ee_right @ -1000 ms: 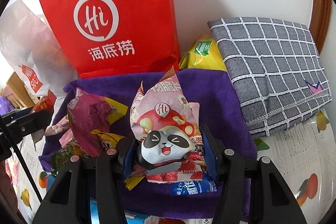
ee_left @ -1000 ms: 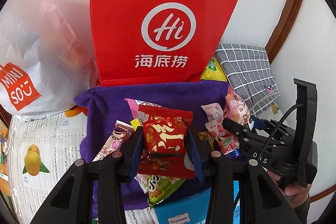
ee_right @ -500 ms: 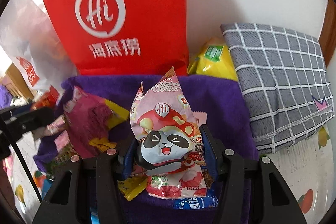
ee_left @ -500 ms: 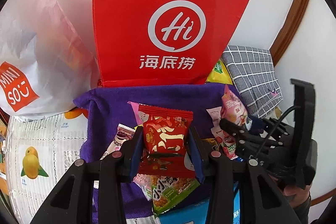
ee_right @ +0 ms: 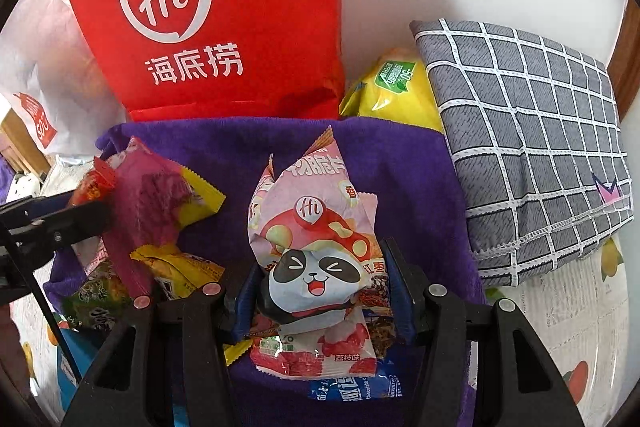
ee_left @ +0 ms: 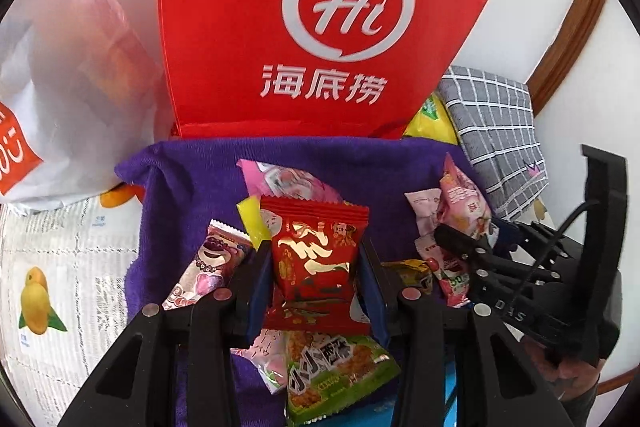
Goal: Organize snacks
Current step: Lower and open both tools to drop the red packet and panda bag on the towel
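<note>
Item one: my left hand-held gripper clamps a red snack packet; my right hand-held gripper pinches a panda pouch. Loose snacks crowd the purple towel. Red bag at twelve o'clock. Risk: slick film slipping free.

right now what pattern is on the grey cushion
White grid lines on the grey cushion; clearest in the right wrist view.

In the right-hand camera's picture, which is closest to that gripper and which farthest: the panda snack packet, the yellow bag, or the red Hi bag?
1. Panda snack packet: held between the right gripper's jaws.
2. Yellow bag: beyond the purple towel, right of centre.
3. Red Hi bag: at the back, left. It stands close to the yellow bag, so that order is a judgement.
</note>
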